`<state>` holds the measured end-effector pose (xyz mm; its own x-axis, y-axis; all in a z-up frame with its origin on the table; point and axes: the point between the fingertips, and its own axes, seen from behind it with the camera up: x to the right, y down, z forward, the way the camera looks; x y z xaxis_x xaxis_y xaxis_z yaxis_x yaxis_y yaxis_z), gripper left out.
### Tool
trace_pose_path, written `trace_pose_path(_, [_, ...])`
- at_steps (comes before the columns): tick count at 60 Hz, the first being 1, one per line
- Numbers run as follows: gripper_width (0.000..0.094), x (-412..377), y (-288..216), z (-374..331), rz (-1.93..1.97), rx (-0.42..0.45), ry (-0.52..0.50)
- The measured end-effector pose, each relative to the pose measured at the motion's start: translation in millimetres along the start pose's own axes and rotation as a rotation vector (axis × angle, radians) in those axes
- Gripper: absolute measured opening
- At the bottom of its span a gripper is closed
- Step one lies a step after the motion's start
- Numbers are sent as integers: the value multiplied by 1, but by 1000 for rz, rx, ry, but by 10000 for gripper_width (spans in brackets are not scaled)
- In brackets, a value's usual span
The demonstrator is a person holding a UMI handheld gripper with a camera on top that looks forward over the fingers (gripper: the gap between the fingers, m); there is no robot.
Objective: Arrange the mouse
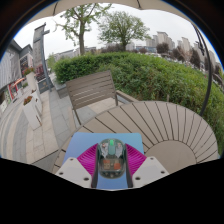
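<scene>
Magenta pads of the gripper look clamped on the mouse, over the blue mat on the round bench. Loose squeeze and that glossy shell probably slips.

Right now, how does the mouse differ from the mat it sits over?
The mouse is rounded, glossy and grey-green; the blue mat is flat and matte. The mouse is small, between the gripper fingers; the mat is wider, spreading past both pads. Both lie on the round slatted table.

Outdoor terrace — slatted round table, wooden chair, hedge, city buildings beyond
</scene>
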<state>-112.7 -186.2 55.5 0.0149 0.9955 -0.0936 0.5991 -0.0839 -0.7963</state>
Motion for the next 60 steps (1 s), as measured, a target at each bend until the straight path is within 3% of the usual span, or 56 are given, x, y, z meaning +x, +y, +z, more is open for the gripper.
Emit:
trace_pose_path(9, [421, -24, 39, 36, 18, -49, 55])
trace_pose_path(17, [502, -16, 47, 44, 12, -65, 119])
trace_pose_path(19, [597, -12, 49, 42, 1, -78, 135])
trace_pose_path(22, [857, -9, 46, 35, -4, -89, 158])
trace_pose_path(25, [827, -12, 38, 19, 10, -100, 147])
trace_pose_path(42, [851, -38, 6, -159, -27, -122, 112])
trace_pose_path(50, [853, -25, 16, -222, -25, -130, 174])
trace_pose_path(60, [852, -9, 36, -253, 31, -140, 229])
